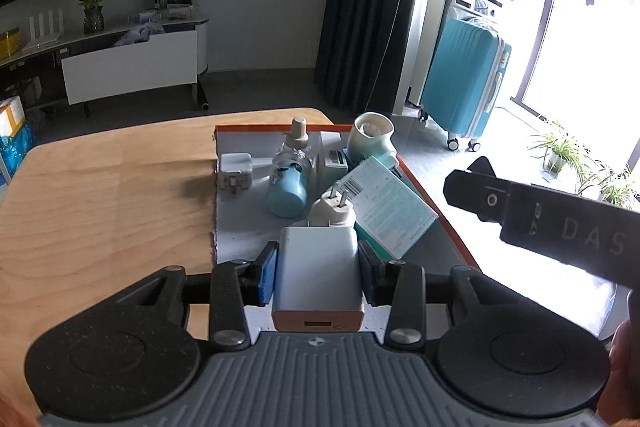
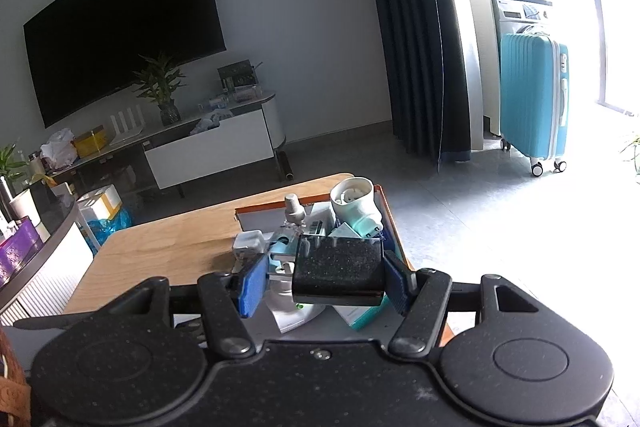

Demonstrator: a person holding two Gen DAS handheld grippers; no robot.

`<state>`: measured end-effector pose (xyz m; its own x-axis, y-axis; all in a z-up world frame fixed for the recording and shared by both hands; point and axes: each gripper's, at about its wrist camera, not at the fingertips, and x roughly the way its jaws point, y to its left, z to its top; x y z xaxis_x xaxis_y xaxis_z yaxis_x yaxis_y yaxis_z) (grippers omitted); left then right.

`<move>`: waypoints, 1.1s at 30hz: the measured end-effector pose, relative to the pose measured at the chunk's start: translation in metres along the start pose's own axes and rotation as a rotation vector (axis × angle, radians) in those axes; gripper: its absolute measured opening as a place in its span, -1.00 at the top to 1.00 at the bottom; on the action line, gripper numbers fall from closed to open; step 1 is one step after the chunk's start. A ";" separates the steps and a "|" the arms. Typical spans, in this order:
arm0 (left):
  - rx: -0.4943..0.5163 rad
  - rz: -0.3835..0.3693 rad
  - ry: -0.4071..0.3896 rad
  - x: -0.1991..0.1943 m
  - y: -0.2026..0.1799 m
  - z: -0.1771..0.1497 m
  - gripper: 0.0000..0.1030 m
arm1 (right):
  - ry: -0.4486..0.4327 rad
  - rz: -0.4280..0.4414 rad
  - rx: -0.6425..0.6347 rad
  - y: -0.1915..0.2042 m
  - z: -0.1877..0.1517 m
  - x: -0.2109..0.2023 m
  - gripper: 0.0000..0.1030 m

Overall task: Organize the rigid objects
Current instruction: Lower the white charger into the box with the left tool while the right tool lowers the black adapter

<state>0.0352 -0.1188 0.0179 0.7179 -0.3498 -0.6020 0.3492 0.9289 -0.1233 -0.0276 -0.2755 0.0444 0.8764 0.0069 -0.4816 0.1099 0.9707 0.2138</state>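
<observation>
Left wrist view takes in the wooden table (image 1: 100, 195) first, and on its far right part a shallow orange-edged tray (image 1: 424, 187) with a grey floor, which looks to be the collecting place for the loose hard items. They are crowded toward its far and right side: a pale cup-shaped holder (image 1: 370, 139) at the back corner, a teal printed box (image 1: 392, 207) lying tilted against the right rim, a light blue bottle (image 1: 288, 193) on its side near the middle, a clear bottle with a beige cap (image 1: 294, 147) behind it, a round white plug (image 1: 334, 209) with its prongs up, and a small white adapter (image 1: 235, 171) alone at the left edge. I'd guess the near part of the tray is left bare so that more pieces can go down there. Over that bare part the left gripper (image 1: 317, 275) is clamped on a white charger block with an orange end (image 1: 318, 279), both blue pads pressed to its sides, so the block is carried rather than resting. From the right wrist view, the right gripper (image 2: 322, 277) holds a black box (image 2: 340, 273) the same way, its fingers set wider and squeezed against both ends, just above the clutter.
</observation>
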 end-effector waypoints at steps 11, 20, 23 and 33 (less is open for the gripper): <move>-0.003 -0.014 0.036 0.013 -0.003 0.002 0.21 | 0.024 -0.014 -0.005 0.000 0.002 0.014 -0.42; -0.007 -0.016 0.051 0.020 -0.003 0.008 0.21 | 0.032 -0.015 -0.012 0.001 0.007 0.024 -0.42; -0.012 -0.016 0.052 0.021 -0.002 0.012 0.21 | 0.035 -0.013 -0.012 0.002 0.008 0.026 -0.42; -0.020 -0.017 0.042 0.025 0.002 0.027 0.21 | 0.030 -0.015 -0.017 0.005 0.023 0.036 -0.42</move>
<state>0.0703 -0.1287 0.0232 0.6856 -0.3607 -0.6323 0.3488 0.9252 -0.1495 0.0152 -0.2761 0.0482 0.8603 -0.0006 -0.5098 0.1147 0.9746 0.1923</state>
